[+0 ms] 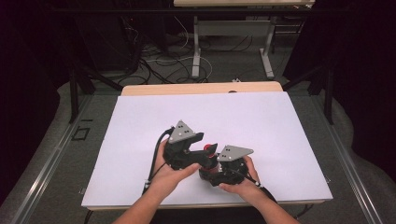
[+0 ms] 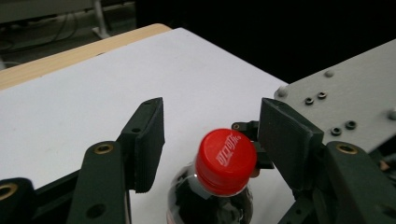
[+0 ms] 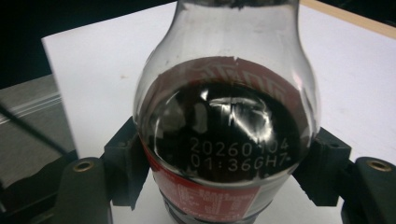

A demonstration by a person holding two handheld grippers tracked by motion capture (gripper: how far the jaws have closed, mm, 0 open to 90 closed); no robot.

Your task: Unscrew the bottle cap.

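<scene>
Bottle (image 3: pixel 224 135): dark drink, red label, red cap (image 2: pixel 225 161); stood at 6 o'clock of the white table (image 1: pixel 261 121), largely hidden in the high view behind both grippers, cap just visible between them. Neck and top cut off in the right gripper view; base cut off in both gripper views. Date code printed on the shoulder, partly smeared by glare.

Right gripper (image 3: pixel 224 172): clenched on the bottle's body, jaws pressed to either side at label height; held by the right hand (image 1: pixel 243 184).

Left gripper (image 2: pixel 210 133): released, jaws spread at 9 and 3 o'clock of the cap, gaps visible on both sides; held by the left hand (image 1: pixel 168 175).

Cables (image 1: pixel 159 65): tangled on the floor at 12 o'clock beyond the table, detail hard to make out.
</scene>
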